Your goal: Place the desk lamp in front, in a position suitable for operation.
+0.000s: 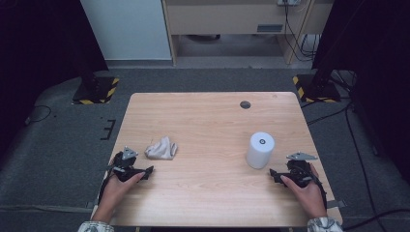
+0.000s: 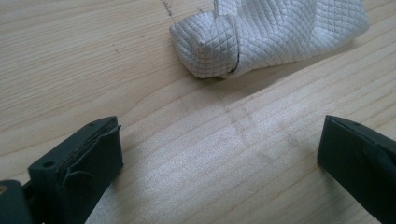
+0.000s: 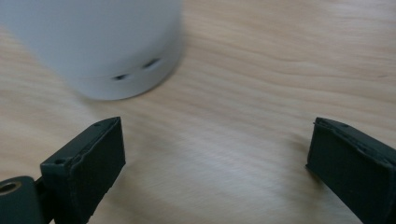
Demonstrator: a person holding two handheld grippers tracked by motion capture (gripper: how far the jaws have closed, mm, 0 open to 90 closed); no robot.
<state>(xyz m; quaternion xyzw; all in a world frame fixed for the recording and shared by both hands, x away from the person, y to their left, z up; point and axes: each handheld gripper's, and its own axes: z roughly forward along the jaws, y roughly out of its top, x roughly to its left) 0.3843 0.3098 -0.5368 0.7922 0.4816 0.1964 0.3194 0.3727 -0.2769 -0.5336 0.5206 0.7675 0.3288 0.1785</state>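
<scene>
Hand-held gripper number one, the left hand-held gripper, sits low at about seven o'clock on the bench, jaws spread wide with nothing but bare wood between them. I keep it aimed toward one o'clock, because the crumpled white cloth lies just beyond its tips; in the left gripper view that quilted cloth rests ahead of the jaws, apart from both pads, so the opening is ready to straddle a fold once I push forward. On the other side I hold the right hand-held gripper at about five o'clock, its jaws equally far apart and empty. It points toward nine o'clock, and the white cylinder stands upright just off at its eleven o'clock; in the right gripper view the cylinder's base shows to the upper left of the jaws, not between them, so I judge I would have to swing the gripper toward it before closing. Both hands rest near the bench's near edge, which I read as a ready stance: each tool faces its own object, cloth at left, cylinder at right, well apart from each other so neither reach crowds the other.
</scene>
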